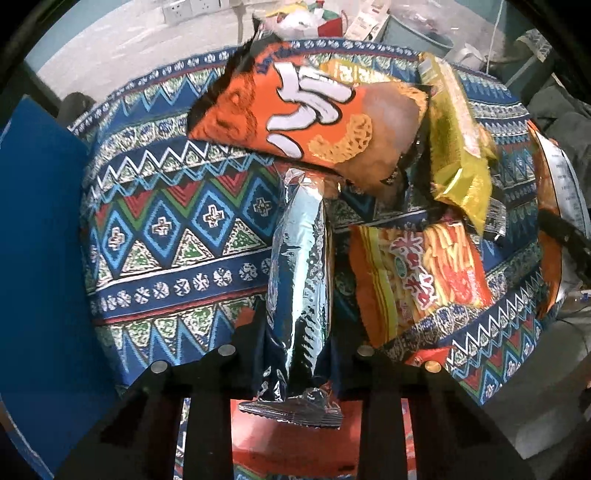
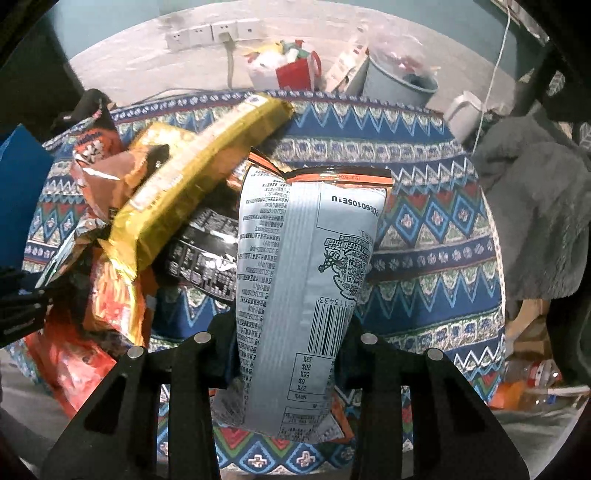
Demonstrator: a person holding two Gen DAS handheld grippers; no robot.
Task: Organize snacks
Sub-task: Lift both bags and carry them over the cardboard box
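My left gripper [image 1: 295,354] is shut on a silver foil snack bag [image 1: 299,280] and holds it upright over the patterned tablecloth [image 1: 166,229]. Beyond it lie an orange puff-snack bag [image 1: 295,110], a yellow bag [image 1: 458,147] and an orange fries bag [image 1: 417,273]. My right gripper [image 2: 288,343] is shut on a pale blue-grey bag [image 2: 295,280], its printed back facing the camera. To its left are the yellow bag [image 2: 192,181], a black bag [image 2: 207,254] and the orange fries bag [image 2: 110,295].
A blue box [image 1: 37,240] stands at the table's left edge. Behind the table are a grey bin [image 2: 402,81], a red bag [image 2: 295,74] and wall sockets [image 2: 210,33]. A grey blanket [image 2: 535,206] lies at the right.
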